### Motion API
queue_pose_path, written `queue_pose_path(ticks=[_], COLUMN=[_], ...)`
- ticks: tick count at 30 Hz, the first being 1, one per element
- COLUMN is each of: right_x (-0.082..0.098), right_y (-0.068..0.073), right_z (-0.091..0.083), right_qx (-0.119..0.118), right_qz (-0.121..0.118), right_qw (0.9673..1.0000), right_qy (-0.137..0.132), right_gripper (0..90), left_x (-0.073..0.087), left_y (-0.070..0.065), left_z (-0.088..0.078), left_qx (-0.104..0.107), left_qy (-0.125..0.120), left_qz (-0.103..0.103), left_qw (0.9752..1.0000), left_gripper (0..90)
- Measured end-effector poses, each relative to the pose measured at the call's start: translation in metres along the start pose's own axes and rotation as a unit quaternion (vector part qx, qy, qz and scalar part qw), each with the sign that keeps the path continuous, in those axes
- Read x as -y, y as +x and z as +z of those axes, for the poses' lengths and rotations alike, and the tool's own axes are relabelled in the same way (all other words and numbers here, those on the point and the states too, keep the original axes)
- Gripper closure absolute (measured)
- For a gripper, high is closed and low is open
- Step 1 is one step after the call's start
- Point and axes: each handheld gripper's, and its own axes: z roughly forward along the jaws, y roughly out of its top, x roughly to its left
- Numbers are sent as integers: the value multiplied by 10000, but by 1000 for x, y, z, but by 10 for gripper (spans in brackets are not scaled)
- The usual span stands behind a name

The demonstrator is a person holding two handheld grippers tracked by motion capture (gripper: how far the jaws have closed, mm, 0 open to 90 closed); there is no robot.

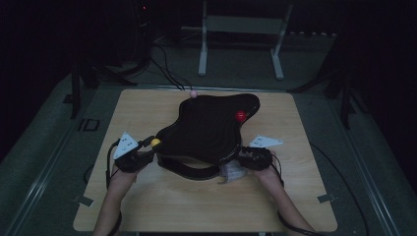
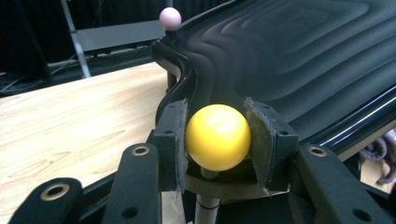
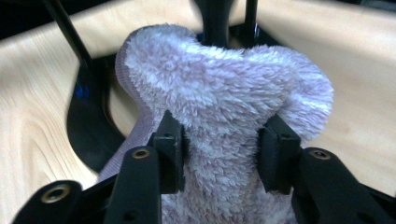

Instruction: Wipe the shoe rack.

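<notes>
Fluffy cloth (image 3: pixel 224 116): pinched by right tool (image 3: pixel 223 156); yellow knob (image 2: pixel 218 136) clamped in left tool (image 2: pixel 215 140) (steady the black tray (image 1: pixel 206 130)); wipe with light, even strokes

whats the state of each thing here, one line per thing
left gripper: shut on the yellow ball
yellow ball: on its post at the tray's corner, clamped between the pads
right gripper: shut on the fluffy cloth
fluffy cloth: bunched, pinched between the jaws
black tray: raised on its stand
red ball: free
pink ball: free
</notes>
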Motion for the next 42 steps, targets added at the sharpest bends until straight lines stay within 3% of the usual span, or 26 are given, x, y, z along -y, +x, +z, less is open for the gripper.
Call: queue_pose_path(ticks=[5,8,9,10,13,14,16,17,24,28,30,32,33,34,39,42], right_x=[-24,-42,-42,-51,-57,-60,-60,-56,-38,-24,-1,7,19,22,17,17], right_y=[6,9,9,9,10,11,11,10,5,5,0,-2,-4,-5,-3,-5], right_z=[-16,-29,-29,-36,-40,-40,-40,-32,-16,-7,9,13,20,20,18,14], right_qx=[71,95,95,-14,6,41,41,76,18,126,51,65,39,-12,71,-6], right_qz=[-188,-324,-324,-228,-248,-328,-328,-277,-193,-243,-90,-94,-1,109,-24,-120], right_qw=[9990,9967,9967,9944,9924,9925,9925,9946,9969,9982,9999,9999,9998,9999,9994,9990], right_qy=[-404,-743,-743,-1028,-1204,-1178,-1178,-996,-758,-540,-117,-59,196,125,347,432], right_gripper=[556,524,524,512,512,566,566,644,662,662,658,662,662,662,654,649], left_x=[0,-1,-1,-1,-1,-1,-1,0,0,0,0,0,0,0,-1,-2], left_y=[-1,0,0,0,0,0,0,0,-3,-2,-3,-2,-2,-2,-3,-4], left_z=[0,0,0,0,0,0,0,0,0,0,0,0,0,0,0,0], left_qx=[-28,5,5,-8,7,0,-5,-3,-95,-69,-80,-74,-63,-63,-100,-95], left_qy=[10,23,23,39,31,41,32,17,21,19,22,14,27,27,76,94], left_qz=[32,46,46,69,68,72,68,47,77,55,45,36,37,37,54,76], left_qw=[10000,10000,10000,10000,10000,10000,10000,10000,9999,10000,10000,10000,10000,10000,9999,9999], left_gripper=[590,590,590,590,590,590,590,591,590,590,590,590,590,590,589,590])
